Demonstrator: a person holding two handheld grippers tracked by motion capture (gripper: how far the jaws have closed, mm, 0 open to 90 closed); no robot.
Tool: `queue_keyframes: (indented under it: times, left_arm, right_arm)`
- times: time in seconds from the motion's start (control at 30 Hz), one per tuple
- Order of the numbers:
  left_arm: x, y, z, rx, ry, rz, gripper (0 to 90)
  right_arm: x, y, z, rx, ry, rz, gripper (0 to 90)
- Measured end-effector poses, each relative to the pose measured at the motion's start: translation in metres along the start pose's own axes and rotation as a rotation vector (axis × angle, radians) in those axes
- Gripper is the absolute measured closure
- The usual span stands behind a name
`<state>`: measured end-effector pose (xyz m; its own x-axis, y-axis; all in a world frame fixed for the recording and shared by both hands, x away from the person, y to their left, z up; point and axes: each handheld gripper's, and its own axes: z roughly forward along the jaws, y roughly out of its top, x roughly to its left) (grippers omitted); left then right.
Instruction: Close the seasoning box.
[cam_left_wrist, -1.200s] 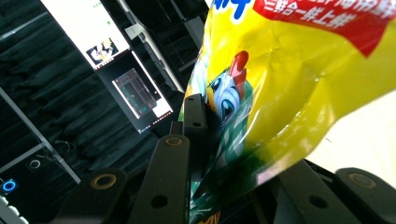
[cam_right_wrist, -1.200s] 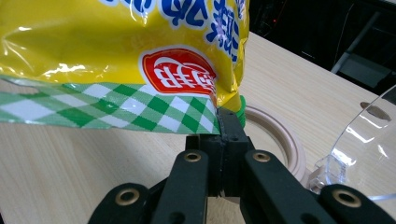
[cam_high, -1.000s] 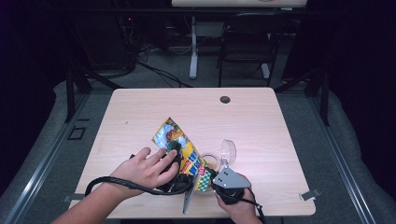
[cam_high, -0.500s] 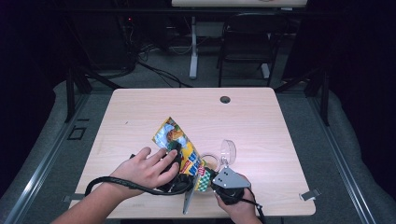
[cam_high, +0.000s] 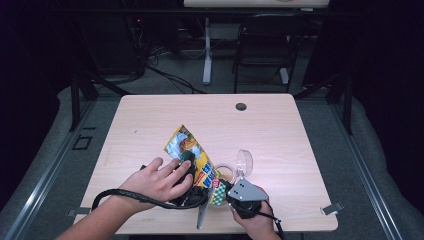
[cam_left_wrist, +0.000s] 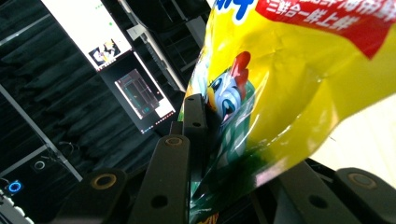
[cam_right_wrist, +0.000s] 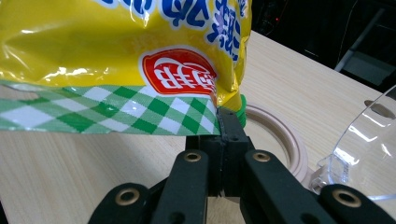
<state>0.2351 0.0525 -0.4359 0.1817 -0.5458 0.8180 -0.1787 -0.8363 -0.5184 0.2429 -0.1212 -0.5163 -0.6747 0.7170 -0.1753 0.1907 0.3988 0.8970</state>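
A yellow snack bag (cam_high: 196, 159) with a green checked seal edge is held up over the front middle of the table. My left gripper (cam_high: 188, 161) comes from under a hand and is shut on the bag's side; in the left gripper view (cam_left_wrist: 215, 128) one black jaw presses the foil and the other is hidden behind the bag (cam_left_wrist: 289, 84). My right gripper (cam_high: 221, 190) is shut on the corner of the checked edge (cam_right_wrist: 140, 112), jaws pinched together in the right gripper view (cam_right_wrist: 227, 120).
A clear plastic cup (cam_high: 244, 161) lies on its side right of the bag, beside a beige ring (cam_high: 226, 172). A grey strip (cam_high: 202, 214) hangs at the table's front edge (cam_high: 290, 231). A dark cable hole (cam_high: 241, 106) sits at the table's back.
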Motion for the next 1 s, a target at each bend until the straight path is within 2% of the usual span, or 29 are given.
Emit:
queue_keyframes:
  times: [0.1, 0.13, 0.23, 0.27, 0.3, 0.37, 0.4, 0.47, 0.5, 0.6, 0.63, 1.0]
  left_arm:
    - [0.0009, 0.0006, -0.0005, -0.005, 0.009, 0.006, 81.4]
    - [0.0003, 0.0007, -0.0004, -0.013, 0.004, -0.011, 81.7]
    - [0.001, 0.0015, -0.0008, -0.009, 0.006, -0.003, 81.8]
    - [0.0011, 0.0018, -0.0005, -0.002, -0.009, 0.002, 81.8]
    - [0.0008, 0.0022, -0.0003, -0.007, 0.012, 0.006, 81.9]
    - [0.0009, 0.0027, -0.0001, -0.005, 0.0, 0.014, 82.2]
    - [0.0013, 0.0029, -0.0005, -0.003, -0.009, 0.014, 82.3]
    - [0.001, 0.0034, -0.001, -0.01, 0.005, 0.011, 82.4]
    - [0.0, 0.0034, -0.0006, -0.02, -0.002, -0.01, 82.4]
    - [0.0013, 0.0041, -0.0014, -0.015, 0.014, 0.008, 82.5]
    - [0.002, 0.0045, -0.002, -0.009, 0.005, 0.012, 82.5]
    - [0.0019, 0.0052, -0.0013, -0.026, 0.005, 0.001, 82.7]
  right_arm:
    - [-0.0004, -0.0002, 0.0005, 0.001, 0.001, 0.003, 89.7]
    - [-0.0005, -0.0003, 0.0008, 0.001, 0.004, 0.006, 89.7]
    - [-0.0007, -0.0004, 0.0015, 0.009, -0.002, 0.001, 89.7]
    - [-0.0007, -0.0004, 0.0015, 0.009, -0.002, 0.001, 89.7]
    - [-0.0006, -0.0007, 0.0019, 0.009, -0.002, 0.001, 89.7]
    - [-0.001, -0.0009, 0.0019, 0.009, -0.003, 0.002, 89.7]
    - [-0.0011, -0.001, 0.0022, 0.005, -0.001, 0.009, 89.7]
    - [-0.002, -0.0012, 0.0023, 0.007, -0.002, 0.01, 89.6]
    - [-0.0022, -0.0012, 0.0024, 0.008, -0.004, 0.011, 89.6]
    - [-0.0025, -0.0014, 0.0027, 0.012, -0.007, 0.009, 89.7]
    - [-0.0025, -0.0014, 0.0029, 0.012, -0.006, 0.01, 89.6]
    - [-0.0019, -0.0017, 0.0038, 0.012, 0.001, 0.016, 89.7]
